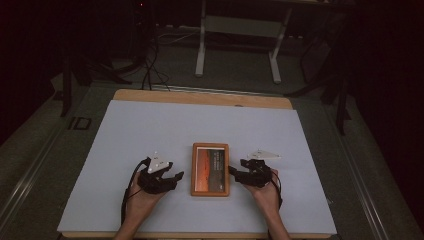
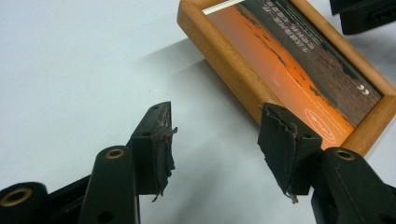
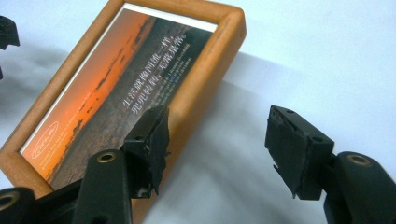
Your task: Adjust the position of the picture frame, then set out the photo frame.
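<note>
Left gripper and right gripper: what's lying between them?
A wooden picture frame lies flat on the table between the left gripper and right gripper, seen in the high view.

Picture frame [image 2: 280, 60] cut off by top edge in left gripper view; near corner hidden behind own right-hand jaw. In right gripper view, frame's near edge hidden behind left-hand jaw, lower corner cropped at left edge. White print on frame's insert legible as characters there, too small to read from high view.
</note>
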Tool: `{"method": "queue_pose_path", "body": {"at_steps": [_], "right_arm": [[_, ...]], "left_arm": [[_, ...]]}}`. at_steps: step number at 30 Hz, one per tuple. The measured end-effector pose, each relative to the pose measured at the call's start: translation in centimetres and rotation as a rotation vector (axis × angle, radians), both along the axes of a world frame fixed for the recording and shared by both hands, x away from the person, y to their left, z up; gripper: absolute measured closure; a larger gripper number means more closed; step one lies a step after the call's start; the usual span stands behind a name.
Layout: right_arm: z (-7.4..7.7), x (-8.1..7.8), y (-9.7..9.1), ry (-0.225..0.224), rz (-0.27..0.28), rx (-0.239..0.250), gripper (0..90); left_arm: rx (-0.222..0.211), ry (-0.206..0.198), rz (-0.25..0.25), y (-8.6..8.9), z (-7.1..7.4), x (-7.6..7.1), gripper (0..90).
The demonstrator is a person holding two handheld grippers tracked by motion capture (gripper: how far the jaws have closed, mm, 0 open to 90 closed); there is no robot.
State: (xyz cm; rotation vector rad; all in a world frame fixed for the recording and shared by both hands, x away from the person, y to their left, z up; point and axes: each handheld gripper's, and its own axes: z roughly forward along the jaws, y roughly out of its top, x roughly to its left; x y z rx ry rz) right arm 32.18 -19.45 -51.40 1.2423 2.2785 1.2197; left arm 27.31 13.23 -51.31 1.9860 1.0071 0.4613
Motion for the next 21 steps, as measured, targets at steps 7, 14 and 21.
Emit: {"method": "queue_pose_path", "body": {"at_steps": [7,14,21], "right_arm": [[1.0,0.4,0.5,-0.014,0.022,-0.007,45.8],[2.2,1.5,1.4,-0.048,0.061,-0.006,62.7],[2.7,2.7,2.6,-0.087,0.083,-0.026,86.3]], "left_arm": [[-0.029,-0.003,-0.012,-0.2,0.3,-0.6,45.3],[-0.045,-0.011,-0.024,-0.5,0.5,-0.9,45.4],[-0.037,-0.027,-0.034,-1.0,0.5,-1.2,45.4]]}}
